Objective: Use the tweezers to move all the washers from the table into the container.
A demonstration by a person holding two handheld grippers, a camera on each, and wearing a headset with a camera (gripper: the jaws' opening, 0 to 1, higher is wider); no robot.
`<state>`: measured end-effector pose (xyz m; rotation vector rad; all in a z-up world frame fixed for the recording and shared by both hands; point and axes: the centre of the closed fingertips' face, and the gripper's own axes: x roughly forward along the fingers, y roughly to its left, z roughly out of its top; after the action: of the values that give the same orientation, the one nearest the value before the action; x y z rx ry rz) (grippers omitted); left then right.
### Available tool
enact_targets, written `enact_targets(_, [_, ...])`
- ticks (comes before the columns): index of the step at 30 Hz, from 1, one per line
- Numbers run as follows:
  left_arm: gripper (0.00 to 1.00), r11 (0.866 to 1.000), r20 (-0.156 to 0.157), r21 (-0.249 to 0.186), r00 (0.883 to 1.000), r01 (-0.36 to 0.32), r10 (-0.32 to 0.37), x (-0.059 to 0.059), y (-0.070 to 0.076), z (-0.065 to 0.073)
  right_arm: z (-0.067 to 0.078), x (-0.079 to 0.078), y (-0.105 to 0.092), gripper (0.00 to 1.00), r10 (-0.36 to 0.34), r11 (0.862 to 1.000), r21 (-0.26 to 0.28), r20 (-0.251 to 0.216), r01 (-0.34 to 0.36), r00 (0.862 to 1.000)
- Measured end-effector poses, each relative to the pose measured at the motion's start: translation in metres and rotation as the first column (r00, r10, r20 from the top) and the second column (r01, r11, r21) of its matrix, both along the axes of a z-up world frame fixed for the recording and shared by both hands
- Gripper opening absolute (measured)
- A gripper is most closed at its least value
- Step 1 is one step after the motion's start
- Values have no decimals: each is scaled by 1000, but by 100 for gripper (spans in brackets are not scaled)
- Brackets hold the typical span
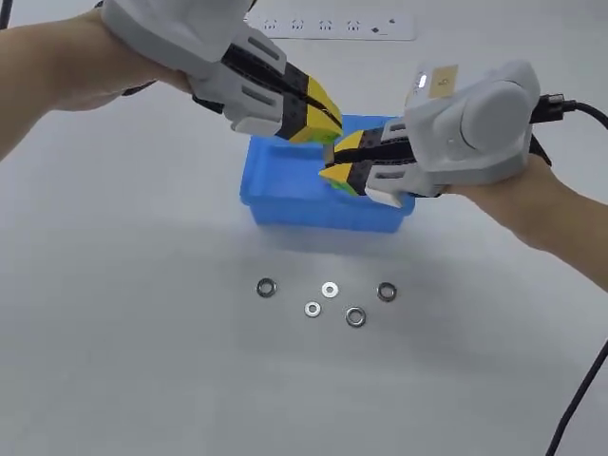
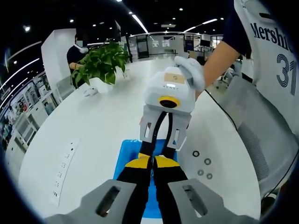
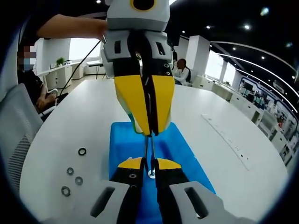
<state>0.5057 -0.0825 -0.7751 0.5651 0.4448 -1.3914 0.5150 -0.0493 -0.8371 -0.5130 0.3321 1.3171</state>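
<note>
I am reading one washer point(image 3: 152, 174), a small silvery ring, hanging at tweezers point(image 3: 148, 150) tip over blue container point(image 3: 180, 149) | loose washers point(image 1: 330, 290) lying on table point(image 1: 142, 332) | left gripper point(image 1: 334, 122), right gripper point(image 1: 331, 160) both clamping tweezers

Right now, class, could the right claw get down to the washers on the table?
Probably yes: the washers lie in the open before the container, nothing between them and the right claw.

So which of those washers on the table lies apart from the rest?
The leftmost washer in the head view, a dark ring; the other four washers bunch together to its right.
</note>
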Motion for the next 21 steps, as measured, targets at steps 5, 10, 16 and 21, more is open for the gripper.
enact_targets(5, [6, 1000, -2, 2, 1000, 1, -1, -1, 0, -1, -1, -2, 1, 10, 2, 1000, -9, 5, -2, 1000])
enact_targets(10, [6, 1000, -2, -2, 1000, 2, -2, -2, -2, 0, -1, -1, 1, 11, 0, 1000, -12, 6, 0, 1000])
enact_targets(16, [5, 1000, 1, -9, 1000, 6, -6, -5, -3, 6, 4, -2, 0, 9, 0, 1000, -5, 14, 0, 1000])
enact_targets(21, [6, 1000, 21, -9, 1000, 17, -16, -11, -5, 18, 15, -6, -2, 8, -6, 1000, 10, 19, 6, 1000])
